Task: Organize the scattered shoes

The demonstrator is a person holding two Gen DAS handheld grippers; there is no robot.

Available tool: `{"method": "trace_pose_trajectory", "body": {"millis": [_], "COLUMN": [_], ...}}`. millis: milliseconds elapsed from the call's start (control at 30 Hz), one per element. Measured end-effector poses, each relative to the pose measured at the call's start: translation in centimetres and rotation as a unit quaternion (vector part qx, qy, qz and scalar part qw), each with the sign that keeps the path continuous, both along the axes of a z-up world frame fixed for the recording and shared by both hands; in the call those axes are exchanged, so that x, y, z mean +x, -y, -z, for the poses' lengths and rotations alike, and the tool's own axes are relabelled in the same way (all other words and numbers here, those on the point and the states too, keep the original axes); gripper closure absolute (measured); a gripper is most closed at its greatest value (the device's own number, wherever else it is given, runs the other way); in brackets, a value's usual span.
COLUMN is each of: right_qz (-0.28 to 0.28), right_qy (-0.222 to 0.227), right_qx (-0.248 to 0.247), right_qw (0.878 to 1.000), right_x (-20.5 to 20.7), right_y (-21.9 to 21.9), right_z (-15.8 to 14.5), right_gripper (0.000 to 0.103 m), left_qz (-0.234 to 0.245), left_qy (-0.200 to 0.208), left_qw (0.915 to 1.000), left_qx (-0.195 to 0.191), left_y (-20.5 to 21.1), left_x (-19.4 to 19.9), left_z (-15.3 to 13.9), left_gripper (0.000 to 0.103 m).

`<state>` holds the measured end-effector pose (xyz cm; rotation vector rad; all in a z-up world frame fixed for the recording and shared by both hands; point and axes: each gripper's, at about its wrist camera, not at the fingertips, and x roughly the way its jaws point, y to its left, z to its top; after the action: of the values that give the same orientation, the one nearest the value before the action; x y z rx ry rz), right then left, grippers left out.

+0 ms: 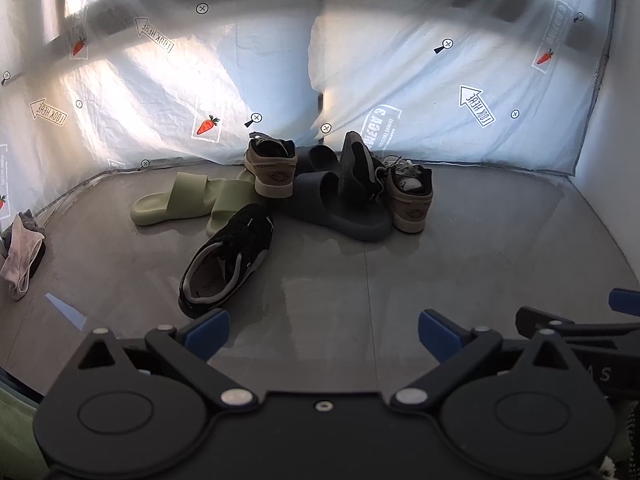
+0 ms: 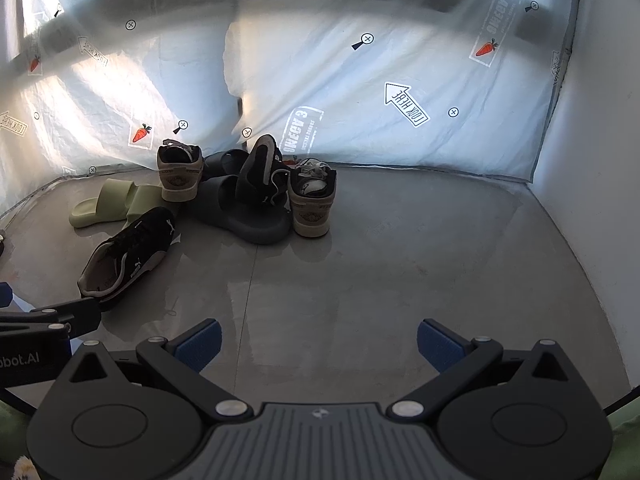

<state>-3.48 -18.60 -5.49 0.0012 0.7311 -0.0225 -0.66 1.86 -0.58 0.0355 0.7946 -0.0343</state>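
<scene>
Clearly the shoes lie jumbled on the floor: green slides, dark slides under a tipped black sneaker, two tan sneakers apart. Sorting well means lifting one shoe by its collar and setting it beside its mate. Left tongs and right tongs gape wide, holding nothing; the nearer black sneaker lies just ahead of the left tongs.

- Grey tiled floor, glossy, with faint seams and pale reflections.
- White printed sheet hangs along the far edge, patterned with carrots and arrows, sunlight glowing through.
- Plain white wall at the right.
</scene>
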Motion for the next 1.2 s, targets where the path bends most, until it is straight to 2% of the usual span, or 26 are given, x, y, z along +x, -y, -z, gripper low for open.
{"method": "trace_pose_trajectory", "body": {"millis": [467,633,900,1000,1067,1200], "right_qz": [-0.002,-0.004,-0.006,-0.009,-0.014,-0.02], "right_qy": [-0.003,-0.006,-0.003,0.013,0.026,0.036], "right_qx": [-0.001,0.001,0.035,0.056,0.07,0.087], "right_qw": [1.0,1.0,0.999,0.998,0.997,0.995], "right_x": [0.7,1.1,3.0,3.9,4.4,5.8], "right_y": [-0.3,-0.4,-0.1,0.3,0.5,0.6], "right_z": [0.4,0.6,0.8,0.5,0.2,0.0], "right_gripper": [0.0,0.0,0.0,0.0,0.0,0.0], "left_qz": [-0.004,-0.004,-0.011,-0.027,-0.037,-0.053], "left_qy": [-0.005,-0.013,-0.007,-0.004,-0.004,0.005], "left_qw": [1.0,0.9999,0.9996,0.9991,0.9986,0.9981], "left_qx": [-0.004,-0.009,-0.025,-0.033,-0.036,-0.031], "left_y": [-0.4,-0.5,-1.7,-2.9,-3.7,-5.5], "left_x": [0.7,1.4,3.0,4.3,5.0,6.5], "left_z": [-0.1,0.1,0.7,1.6,2.1,3.6], "left_gripper": [0.001,0.004,0.009,0.014,0.021,0.025]}}
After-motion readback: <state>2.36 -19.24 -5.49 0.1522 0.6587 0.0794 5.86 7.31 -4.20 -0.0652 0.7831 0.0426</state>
